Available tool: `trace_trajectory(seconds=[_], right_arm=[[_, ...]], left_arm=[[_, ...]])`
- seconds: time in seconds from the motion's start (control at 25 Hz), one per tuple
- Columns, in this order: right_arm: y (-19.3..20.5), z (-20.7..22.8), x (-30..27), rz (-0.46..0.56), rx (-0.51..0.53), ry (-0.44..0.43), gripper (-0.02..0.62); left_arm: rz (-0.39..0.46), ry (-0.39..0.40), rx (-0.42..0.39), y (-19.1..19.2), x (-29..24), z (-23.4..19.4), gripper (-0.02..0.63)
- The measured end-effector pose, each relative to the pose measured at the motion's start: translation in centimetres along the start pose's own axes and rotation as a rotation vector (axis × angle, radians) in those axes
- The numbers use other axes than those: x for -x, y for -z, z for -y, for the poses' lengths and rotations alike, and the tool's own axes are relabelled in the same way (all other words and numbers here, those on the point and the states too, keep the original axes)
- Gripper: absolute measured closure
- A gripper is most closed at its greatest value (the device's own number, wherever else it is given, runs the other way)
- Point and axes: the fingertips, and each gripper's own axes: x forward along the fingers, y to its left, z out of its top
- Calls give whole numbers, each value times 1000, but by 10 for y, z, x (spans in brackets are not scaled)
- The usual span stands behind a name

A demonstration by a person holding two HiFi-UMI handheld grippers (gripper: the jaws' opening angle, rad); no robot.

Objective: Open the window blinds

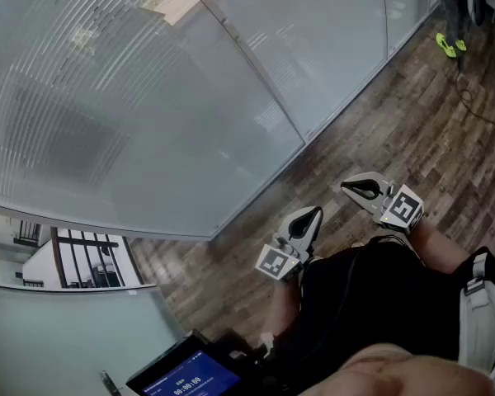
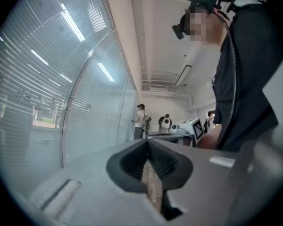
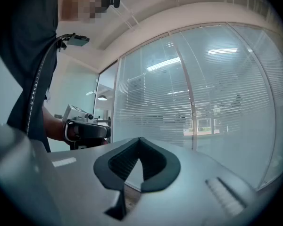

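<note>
The window blinds (image 1: 107,97) hang with their slats closed behind a long glass wall on the left of the head view. They also fill the left of the left gripper view as blinds (image 2: 47,79) and the right of the right gripper view as blinds (image 3: 217,102). Both grippers are held level close to my body, well short of the glass. My left gripper (image 1: 313,214) is shut with nothing between its jaws, and its tips meet at the left gripper (image 2: 148,141). The right gripper (image 1: 349,188) is also shut and empty, seen close up as the right gripper (image 3: 139,140).
Dark wooden floor (image 1: 396,130) runs along the foot of the glass wall. A person in yellow-green shoes (image 1: 450,46) stands at the far end, with a cable (image 1: 478,110) on the floor nearby. Several people (image 2: 140,121) stand far down the corridor. A small lit screen (image 1: 190,378) sits low in front of me.
</note>
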Motion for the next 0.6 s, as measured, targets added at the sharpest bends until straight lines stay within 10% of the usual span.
trace_trajectory(seconds=[0.6], right_arm=[[-7, -7, -9, 58, -28, -48, 542]], left_arm=[[-1, 7, 30, 1, 0, -1, 604]])
